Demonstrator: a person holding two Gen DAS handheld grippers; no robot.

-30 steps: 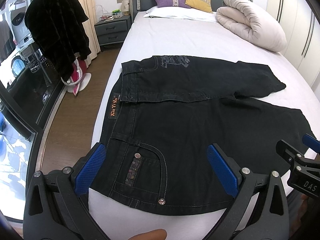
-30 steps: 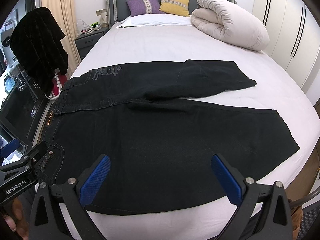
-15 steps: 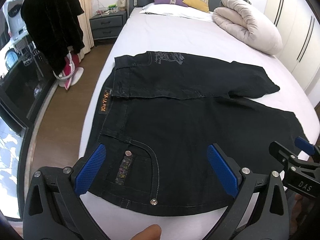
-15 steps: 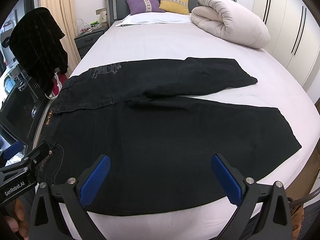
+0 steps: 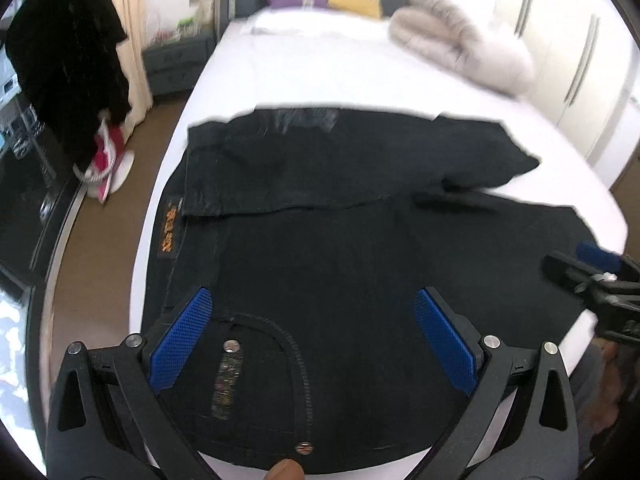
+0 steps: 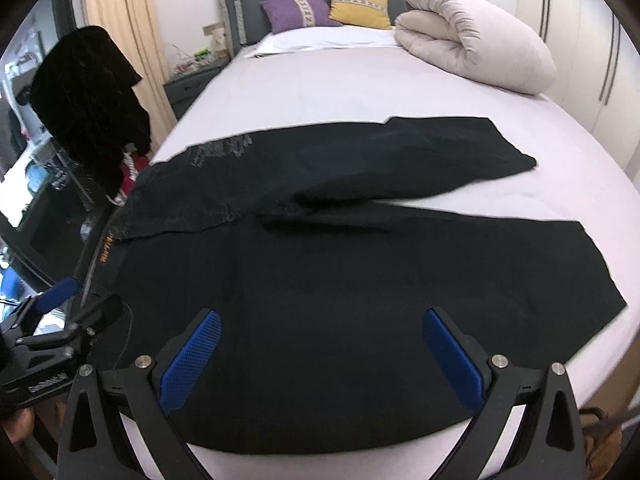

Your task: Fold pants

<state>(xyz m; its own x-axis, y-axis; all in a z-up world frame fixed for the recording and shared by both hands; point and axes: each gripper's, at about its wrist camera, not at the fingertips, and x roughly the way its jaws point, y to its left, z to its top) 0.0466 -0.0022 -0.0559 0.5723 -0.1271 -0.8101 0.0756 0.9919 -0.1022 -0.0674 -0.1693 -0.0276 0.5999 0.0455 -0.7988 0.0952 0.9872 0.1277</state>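
The bed (image 6: pixel 360 84) carries black pants (image 6: pixel 340 264) spread flat across its near half — waistband at the left edge, both legs running toward the right edge, the far leg angled away from the near one. The left gripper (image 5: pixel 316 344) hangs over the back pocket (image 5: pixel 248 376) at the near left corner, its blue pads spread wide and holding nothing. The right gripper (image 6: pixel 320 356) hovers over the near leg by the near edge, likewise spread apart and empty.
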